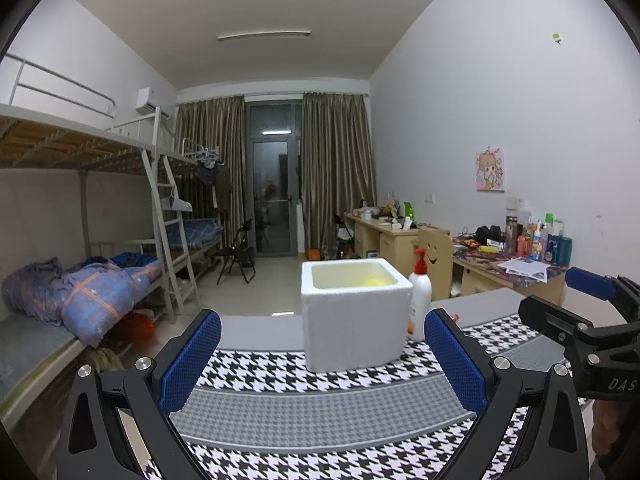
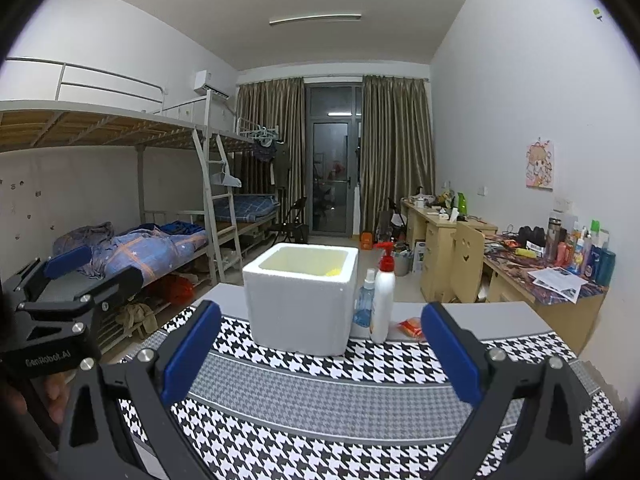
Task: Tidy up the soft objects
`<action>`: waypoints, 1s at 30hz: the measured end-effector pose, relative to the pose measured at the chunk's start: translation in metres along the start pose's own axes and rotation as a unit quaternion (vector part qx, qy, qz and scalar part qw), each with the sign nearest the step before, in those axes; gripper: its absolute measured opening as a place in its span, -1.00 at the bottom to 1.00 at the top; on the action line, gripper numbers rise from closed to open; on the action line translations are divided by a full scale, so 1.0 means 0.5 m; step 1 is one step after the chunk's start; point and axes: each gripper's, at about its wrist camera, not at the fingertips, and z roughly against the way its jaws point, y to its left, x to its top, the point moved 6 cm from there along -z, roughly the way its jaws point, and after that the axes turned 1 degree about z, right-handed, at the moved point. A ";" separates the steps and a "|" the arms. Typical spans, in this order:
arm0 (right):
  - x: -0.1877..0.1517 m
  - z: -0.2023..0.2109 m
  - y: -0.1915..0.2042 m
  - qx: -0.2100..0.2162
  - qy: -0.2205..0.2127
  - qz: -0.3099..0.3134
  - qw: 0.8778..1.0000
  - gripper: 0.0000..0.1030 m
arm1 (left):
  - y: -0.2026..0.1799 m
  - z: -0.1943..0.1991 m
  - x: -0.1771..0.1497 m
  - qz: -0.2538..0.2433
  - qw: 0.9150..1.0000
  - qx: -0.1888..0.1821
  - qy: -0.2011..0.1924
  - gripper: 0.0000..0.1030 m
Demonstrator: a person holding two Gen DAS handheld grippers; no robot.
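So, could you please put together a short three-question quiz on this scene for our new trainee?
1. True or false: both grippers are open and hold nothing.
2. Multiple choice: what stands directly beside the white foam box, on the side nearer the desks? A) a kettle B) a white pump bottle with a red top C) a folded towel
3. Short answer: what colour is the item partly visible inside the box?

Key
1. True: the left gripper and right gripper both have their jaws spread wide, nothing between them.
2. B: the pump bottle, with a small blue spray bottle next to it.
3. Yellow.
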 end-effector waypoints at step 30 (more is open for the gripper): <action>-0.125 0.042 -0.030 -0.024 0.012 -0.029 0.999 0.98 | -0.018 0.018 -0.105 0.004 1.000 -0.015 0.022 0.98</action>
